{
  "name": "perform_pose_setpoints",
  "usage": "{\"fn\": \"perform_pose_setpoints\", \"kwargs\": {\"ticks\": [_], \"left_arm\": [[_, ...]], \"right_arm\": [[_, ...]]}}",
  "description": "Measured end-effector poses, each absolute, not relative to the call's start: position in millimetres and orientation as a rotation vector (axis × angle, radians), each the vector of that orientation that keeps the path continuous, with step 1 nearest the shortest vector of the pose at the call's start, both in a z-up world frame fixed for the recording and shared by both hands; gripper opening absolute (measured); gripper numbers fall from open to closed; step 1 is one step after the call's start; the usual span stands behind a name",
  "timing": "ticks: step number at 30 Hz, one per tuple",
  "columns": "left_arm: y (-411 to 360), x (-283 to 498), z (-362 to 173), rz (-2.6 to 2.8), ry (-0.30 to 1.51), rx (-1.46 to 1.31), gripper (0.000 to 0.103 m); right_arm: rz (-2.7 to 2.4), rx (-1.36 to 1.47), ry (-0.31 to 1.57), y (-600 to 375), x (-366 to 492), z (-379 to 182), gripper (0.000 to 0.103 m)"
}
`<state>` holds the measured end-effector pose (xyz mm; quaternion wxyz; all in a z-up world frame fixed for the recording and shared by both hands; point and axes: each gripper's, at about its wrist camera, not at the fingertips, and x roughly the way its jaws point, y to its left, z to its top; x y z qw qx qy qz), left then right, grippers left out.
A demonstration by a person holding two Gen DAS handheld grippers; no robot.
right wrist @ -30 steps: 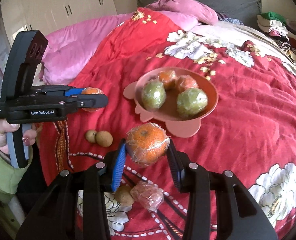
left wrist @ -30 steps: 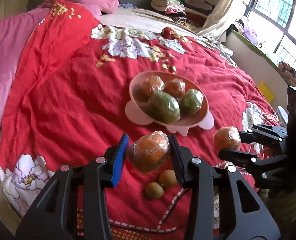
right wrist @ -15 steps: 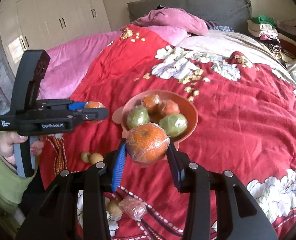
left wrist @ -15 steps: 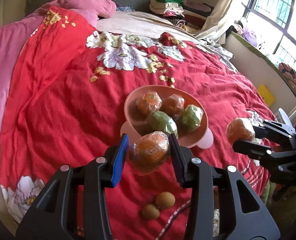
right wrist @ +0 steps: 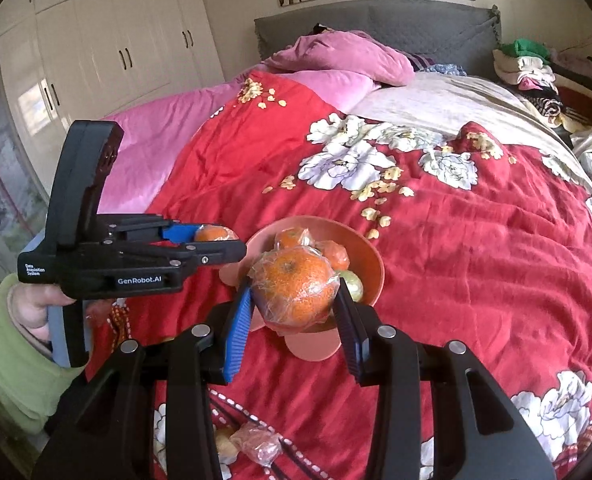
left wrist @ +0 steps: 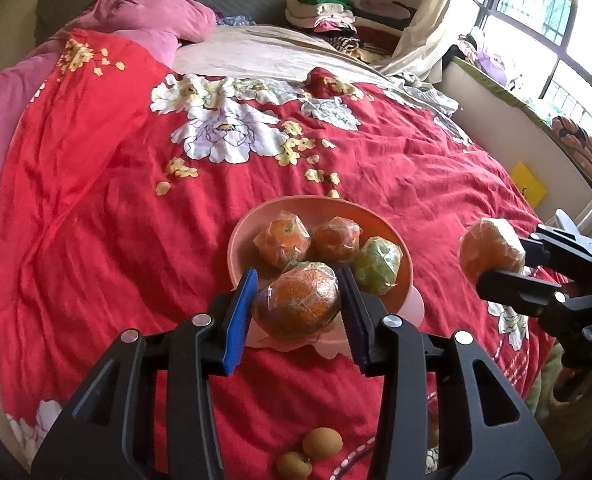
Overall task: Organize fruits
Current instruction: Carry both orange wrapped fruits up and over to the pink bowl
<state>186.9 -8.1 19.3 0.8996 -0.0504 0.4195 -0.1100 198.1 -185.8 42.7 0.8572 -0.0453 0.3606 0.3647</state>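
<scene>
A pink bowl (left wrist: 240, 240) on the red bedspread holds two wrapped oranges (left wrist: 282, 240) and a wrapped green fruit (left wrist: 377, 266); it also shows in the right wrist view (right wrist: 369, 268). My left gripper (left wrist: 297, 304) is shut on a plastic-wrapped orange (left wrist: 297, 300), held above the bowl's near rim. My right gripper (right wrist: 294, 294) is shut on another wrapped orange (right wrist: 292, 288), held above the bowl's near side. Each gripper shows in the other's view, the right (left wrist: 495, 262) and the left (right wrist: 216, 240).
Two small brown fruits (left wrist: 321, 442) lie on the red bedspread (left wrist: 96, 240) below the left gripper. A wrapped fruit (right wrist: 258, 442) and a small brown fruit (right wrist: 224, 442) lie under the right gripper. Pink pillows (right wrist: 343, 56) and folded clothes (right wrist: 527, 68) lie at the far end.
Both grippers have risen and moved forward with their oranges, now standing over the bowl's near edge. The loose small fruits have dropped lower in both views.
</scene>
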Motion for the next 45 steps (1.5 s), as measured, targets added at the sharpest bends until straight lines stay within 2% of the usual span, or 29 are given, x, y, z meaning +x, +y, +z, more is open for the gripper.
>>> {"fn": "perform_pose_setpoints", "kwargs": {"ticks": [24,45], "left_arm": [[-6,216,7,-0.232,0.879,-0.084,0.033],[1,229,-6,-0.216,0.894,-0.111,0.033]], "right_arm": [[0.752,-0.113,0.766,-177,219,39,0.038],[0.774,-0.196,0.825,-151,208,9,0.038]]}}
